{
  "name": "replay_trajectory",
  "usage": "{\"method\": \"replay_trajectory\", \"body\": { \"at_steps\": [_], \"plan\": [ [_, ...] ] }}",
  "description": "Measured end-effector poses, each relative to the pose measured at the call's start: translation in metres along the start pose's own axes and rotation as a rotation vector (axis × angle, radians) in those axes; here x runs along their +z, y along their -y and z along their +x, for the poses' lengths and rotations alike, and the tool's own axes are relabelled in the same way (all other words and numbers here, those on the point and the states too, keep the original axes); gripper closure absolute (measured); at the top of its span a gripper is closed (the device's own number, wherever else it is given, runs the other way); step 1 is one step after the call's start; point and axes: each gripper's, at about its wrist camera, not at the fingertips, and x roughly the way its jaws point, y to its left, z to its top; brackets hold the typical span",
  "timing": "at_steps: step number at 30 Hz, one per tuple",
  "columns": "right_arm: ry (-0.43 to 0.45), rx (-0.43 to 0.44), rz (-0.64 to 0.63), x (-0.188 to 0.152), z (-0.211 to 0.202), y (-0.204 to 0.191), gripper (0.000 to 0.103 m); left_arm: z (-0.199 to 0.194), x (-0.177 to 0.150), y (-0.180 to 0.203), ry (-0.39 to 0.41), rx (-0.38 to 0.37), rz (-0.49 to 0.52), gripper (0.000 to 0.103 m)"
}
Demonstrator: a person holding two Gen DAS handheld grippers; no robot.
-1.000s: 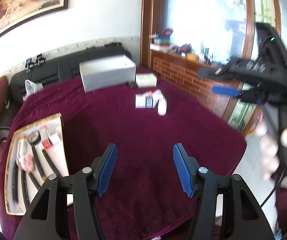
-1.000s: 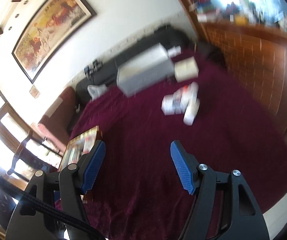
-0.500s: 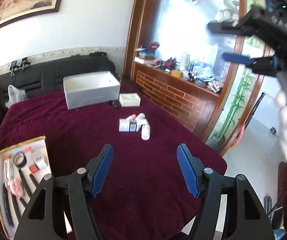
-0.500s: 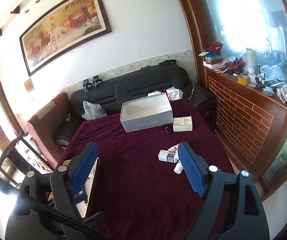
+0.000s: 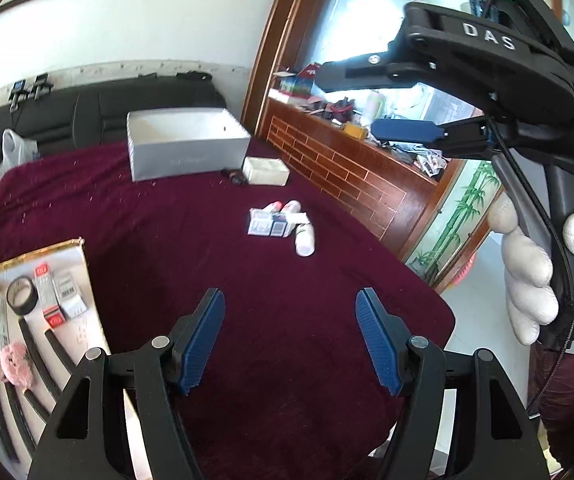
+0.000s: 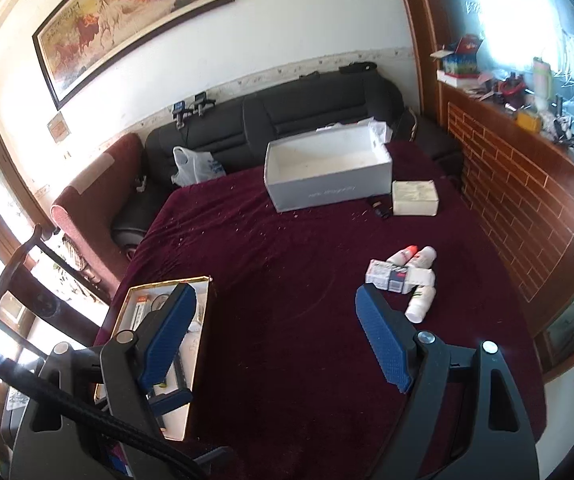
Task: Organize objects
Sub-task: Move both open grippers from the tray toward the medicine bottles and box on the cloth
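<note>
Both grippers empty above the table

From my left: gold-rimmed tray, then left gripper and right gripper, fingers spread wide, holding nothing. Small boxes and bottles cluster mid-table, right of the tray.

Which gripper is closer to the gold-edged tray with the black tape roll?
Left. The left gripper hangs just right of the tray; the right gripper is above the cloth, further right.
</note>
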Motion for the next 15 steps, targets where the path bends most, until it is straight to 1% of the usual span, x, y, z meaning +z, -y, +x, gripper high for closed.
{"method": "replay_trajectory", "body": {
  "at_steps": [4, 8, 11, 15],
  "plan": [
    [-0.035, 0.009, -0.001, -0.003, 0.019, -0.008, 0.02, 0.0, -0.001, -0.02, 0.001, 0.005, -0.037, 0.041],
    [-0.081, 0.025, 0.017, -0.008, 0.037, -0.007, 0.02, 0.003, 0.0, -0.033, 0.001, 0.01, -0.079, 0.041],
    [-0.1, 0.036, 0.037, -0.009, 0.043, -0.003, 0.02, 0.008, 0.0, -0.034, -0.008, 0.011, -0.091, 0.041],
    [-0.106, 0.046, 0.051, -0.013, 0.043, 0.007, 0.02, 0.018, 0.001, -0.024, -0.024, 0.007, -0.079, 0.041]
  ]
}}
